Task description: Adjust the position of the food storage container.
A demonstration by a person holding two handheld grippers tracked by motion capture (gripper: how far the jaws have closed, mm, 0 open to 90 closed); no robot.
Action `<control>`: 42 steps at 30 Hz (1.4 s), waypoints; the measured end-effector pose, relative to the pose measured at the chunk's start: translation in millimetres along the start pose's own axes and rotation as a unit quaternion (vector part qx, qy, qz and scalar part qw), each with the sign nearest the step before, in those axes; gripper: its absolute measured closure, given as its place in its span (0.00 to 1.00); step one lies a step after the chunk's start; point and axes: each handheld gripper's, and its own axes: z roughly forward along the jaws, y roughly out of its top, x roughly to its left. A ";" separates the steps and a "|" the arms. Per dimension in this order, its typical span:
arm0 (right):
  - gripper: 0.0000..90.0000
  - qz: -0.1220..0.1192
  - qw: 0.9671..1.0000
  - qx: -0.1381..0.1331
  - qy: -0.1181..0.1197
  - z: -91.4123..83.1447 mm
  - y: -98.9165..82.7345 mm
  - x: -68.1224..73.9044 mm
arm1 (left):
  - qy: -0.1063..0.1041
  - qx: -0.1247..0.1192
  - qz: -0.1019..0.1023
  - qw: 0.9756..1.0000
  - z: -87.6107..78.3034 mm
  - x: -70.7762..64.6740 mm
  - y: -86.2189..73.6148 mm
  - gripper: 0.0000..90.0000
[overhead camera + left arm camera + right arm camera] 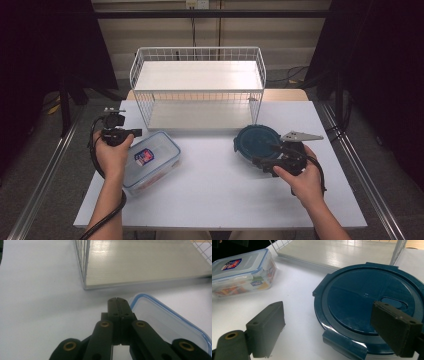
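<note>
While both hands rest at the table's near half, the scene reads like this, biggest thing first:

Table: a white table [215, 195] carries everything, with both forearms coming in from the near edge.

Wire rack: a white two-level wire rack [197, 87] stands at the far middle of the table, both shelves bare, its lower shelf open toward the person.

Round container: a dark blue round container [257, 141] with clip tabs on its lid sits just in front of the rack's right corner, flat on the table.

Rectangular box: a clear rectangular box [150, 160] with a blue-rimmed lid and a label lies near the rack's left corner, tilted askew to the table edge.

Right gripper: the right gripper [337, 326] has its jaws spread wide, one at the round container's near rim and one over its lid; the pads are not pressing on it.

Left gripper: the left gripper [117, 301] has its jaws pressed together with nothing between them, poised just beside the box's far corner.

Step in hand: likely the approach before a grasp, each gripper lined up on its own container.

Next move: probably the right jaws must close on the lid's rim or a tab, while the left must reopen to take the box.
</note>
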 end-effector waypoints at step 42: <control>0.14 0.000 1.000 0.005 0.007 3.2 -2.3 2.1 | -0.013 0.016 -0.044 0.999 27.1 2.8 -1.7 1.00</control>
